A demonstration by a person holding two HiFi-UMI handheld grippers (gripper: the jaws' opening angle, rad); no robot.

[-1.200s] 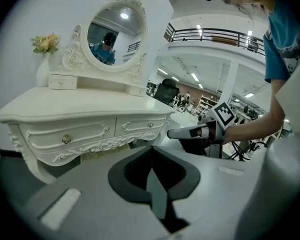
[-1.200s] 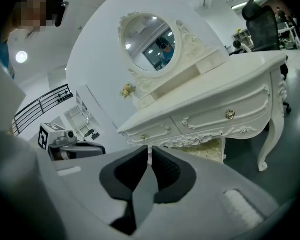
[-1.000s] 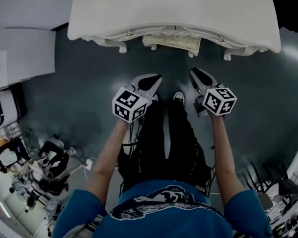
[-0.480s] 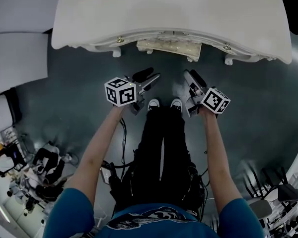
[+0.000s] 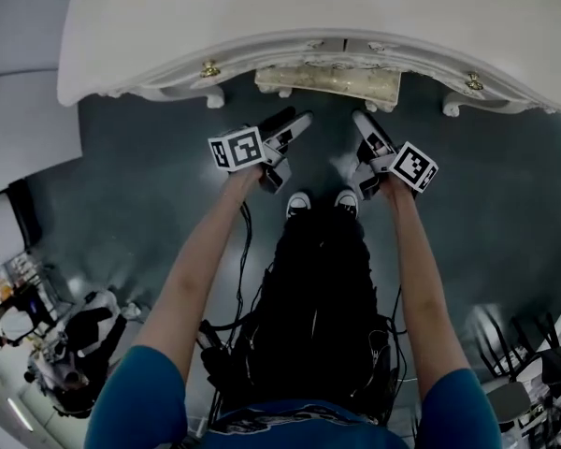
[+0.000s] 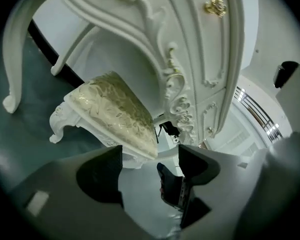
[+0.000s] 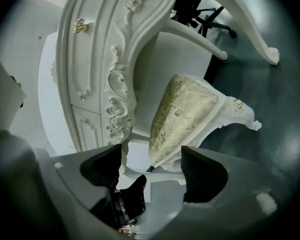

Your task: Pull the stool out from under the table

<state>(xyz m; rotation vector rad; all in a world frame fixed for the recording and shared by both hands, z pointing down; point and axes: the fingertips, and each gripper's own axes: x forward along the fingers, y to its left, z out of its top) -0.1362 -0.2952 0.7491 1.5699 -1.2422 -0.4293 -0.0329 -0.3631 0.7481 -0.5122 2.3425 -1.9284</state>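
Left gripper (image 6: pixel 150 156) and right gripper (image 7: pixel 151 156), jaws just opening, empty, sit equally near the white carved, gold-brocade-seated stool (image 5: pixel 327 80) at twelve o'clock under the ornate white surface (image 5: pixel 309 17).

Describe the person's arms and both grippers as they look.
Short blue sleeves leave the forearms bare. The left gripper and right gripper are grey-white bodies with dark, wedge-shaped jaws; each carries a white cube with black square markers. Both sets of jaws have just been opening, nothing between them.
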